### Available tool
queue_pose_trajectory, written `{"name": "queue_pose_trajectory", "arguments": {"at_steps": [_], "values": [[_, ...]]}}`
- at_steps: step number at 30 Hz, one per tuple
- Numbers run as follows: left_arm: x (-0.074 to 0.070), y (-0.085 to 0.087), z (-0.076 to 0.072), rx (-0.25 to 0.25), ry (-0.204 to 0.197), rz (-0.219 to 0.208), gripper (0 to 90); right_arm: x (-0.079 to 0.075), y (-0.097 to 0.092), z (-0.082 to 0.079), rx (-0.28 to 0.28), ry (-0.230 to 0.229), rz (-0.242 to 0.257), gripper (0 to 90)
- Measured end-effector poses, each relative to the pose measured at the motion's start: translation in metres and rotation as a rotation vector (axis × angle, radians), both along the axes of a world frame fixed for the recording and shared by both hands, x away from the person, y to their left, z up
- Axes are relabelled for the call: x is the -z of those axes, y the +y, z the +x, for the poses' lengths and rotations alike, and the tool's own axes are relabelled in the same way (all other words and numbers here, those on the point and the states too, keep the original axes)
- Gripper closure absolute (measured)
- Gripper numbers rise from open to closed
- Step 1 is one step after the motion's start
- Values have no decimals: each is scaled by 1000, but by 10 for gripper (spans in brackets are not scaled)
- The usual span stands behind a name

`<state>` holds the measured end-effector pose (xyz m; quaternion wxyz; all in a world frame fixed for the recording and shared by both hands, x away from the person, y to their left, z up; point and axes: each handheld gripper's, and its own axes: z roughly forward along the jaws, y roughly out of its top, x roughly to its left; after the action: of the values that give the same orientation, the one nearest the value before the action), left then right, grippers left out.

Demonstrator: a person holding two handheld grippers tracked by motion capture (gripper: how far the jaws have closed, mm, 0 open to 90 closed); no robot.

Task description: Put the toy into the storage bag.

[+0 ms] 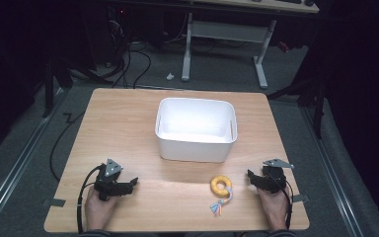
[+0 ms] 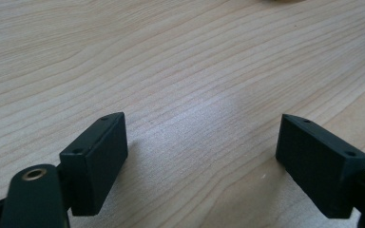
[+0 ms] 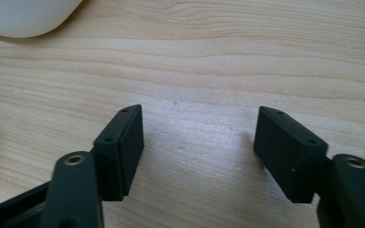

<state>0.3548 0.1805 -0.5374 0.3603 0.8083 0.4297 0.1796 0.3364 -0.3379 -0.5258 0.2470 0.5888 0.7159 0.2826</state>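
Ring toy [image 1: 220, 185] lies flat, tassel tail trailing toward the person.

Open tabletop [image 1: 128, 128] lies left and right of the white bin [image 1: 196, 129], which stands at the middle and blocks the straight path across the far half. Between the left gripper [image 1: 133, 182] and the right gripper [image 1: 251, 175], near the front edge, the yellow ring toy [image 1: 220, 185] with its coloured tail is the sole obstacle, lying nearer the right gripper. A bare strip of wood separates ring and bin. In both gripper views, bare wood lies between the parted jaws; the bin's corner [image 3: 24, 16] stands ahead-left of the right gripper.
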Motion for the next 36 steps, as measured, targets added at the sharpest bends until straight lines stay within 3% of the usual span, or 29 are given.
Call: {"name": "queue_pose_trajectory", "arguments": {"at_steps": [4, 9, 22, 30, 36], "values": [[0, 0, 0, 0, 0, 0, 181, -2, 1, -2, -16, 7, 10, 433], [0, 0, 0, 0, 0, 0, 181, -5, 3, -7, -35, -2, 11, 456], [0, 0, 0, 0, 0, 0, 181, -17, 7, -24, -119, -18, 69, 544], [0, 0, 0, 0, 0, 0, 181, -27, 12, -31, -157, -17, 57, 585], [0, 0, 0, 0, 0, 0, 181, -30, 17, -31, -174, 13, 44, 592]]}}
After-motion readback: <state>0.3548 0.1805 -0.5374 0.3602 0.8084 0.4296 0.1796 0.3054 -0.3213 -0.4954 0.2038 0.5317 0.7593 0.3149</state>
